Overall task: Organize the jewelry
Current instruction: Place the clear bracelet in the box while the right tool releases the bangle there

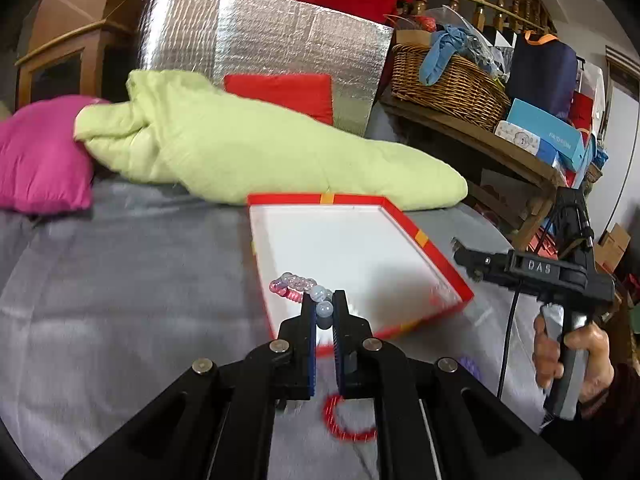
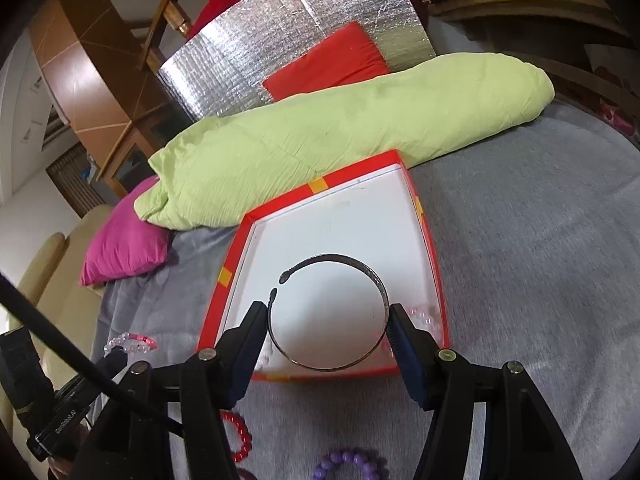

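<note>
A red box with a white inside (image 1: pixel 360 248) lies on the grey bed cover; it also shows in the right wrist view (image 2: pixel 344 224). My left gripper (image 1: pixel 325 304) is shut on a pink and clear bead bracelet (image 1: pixel 296 286), held over the box's near left corner. My right gripper (image 2: pixel 330 316) is shut on a dark metal open bangle (image 2: pixel 340 260), held above the box's near part. A red bead bracelet (image 1: pixel 348 424) lies on the cover below the left gripper and also shows in the right wrist view (image 2: pixel 240 436). A purple bead bracelet (image 2: pixel 348 464) lies beside it.
A light green quilt (image 1: pixel 256 148) lies just behind the box, with a magenta pillow (image 1: pixel 40 156) to its left. A silver foil panel (image 1: pixel 264 44) and a red cushion (image 1: pixel 288 94) stand behind. A shelf with a wicker basket (image 1: pixel 448 84) is at the right.
</note>
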